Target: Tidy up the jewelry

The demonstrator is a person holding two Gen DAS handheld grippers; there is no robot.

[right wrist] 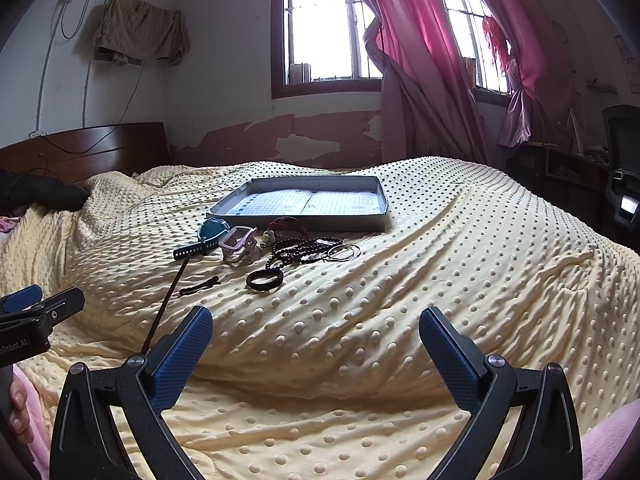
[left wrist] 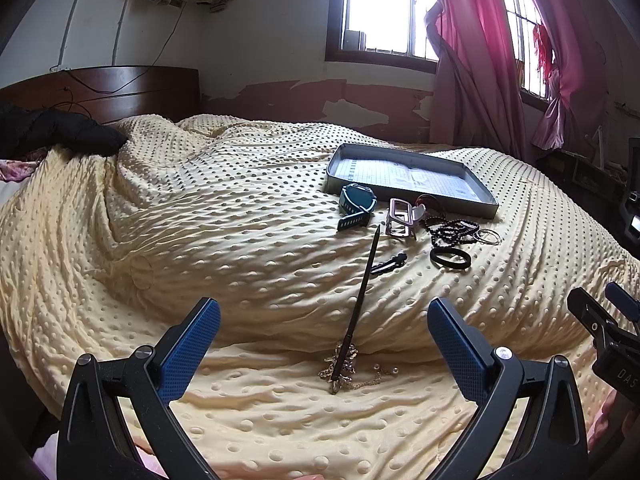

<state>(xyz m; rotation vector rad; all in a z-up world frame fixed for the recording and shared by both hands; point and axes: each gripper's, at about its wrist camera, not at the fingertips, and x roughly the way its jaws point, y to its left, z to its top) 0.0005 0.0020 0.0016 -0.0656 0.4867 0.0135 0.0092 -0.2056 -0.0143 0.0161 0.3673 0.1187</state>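
Note:
Jewelry lies scattered on a yellow dotted blanket [left wrist: 200,216] in front of a shallow grey tray [left wrist: 408,198] [right wrist: 298,220]. A teal watch [left wrist: 356,202] [right wrist: 210,234], a pink watch [left wrist: 400,222] [right wrist: 238,242], dark beads [left wrist: 452,232] [right wrist: 304,252], thin rings [left wrist: 488,236] [right wrist: 340,253], a black band [left wrist: 450,258] [right wrist: 265,279] and a black clip [left wrist: 388,264] [right wrist: 200,286] lie there. A long dark hair stick [left wrist: 360,300] [right wrist: 166,304] ends in a gold ornament [left wrist: 340,364] between my left gripper's fingers. Both my left gripper [left wrist: 324,332] and right gripper [right wrist: 316,340] are open and hold nothing.
A dark wooden headboard [left wrist: 120,88] and black clothing [left wrist: 52,128] sit at the far left. Pink curtains [left wrist: 480,40] hang by the windows. A desk and chair [right wrist: 620,168] stand beyond the bed's right side. A hand [right wrist: 18,408] shows at the left edge.

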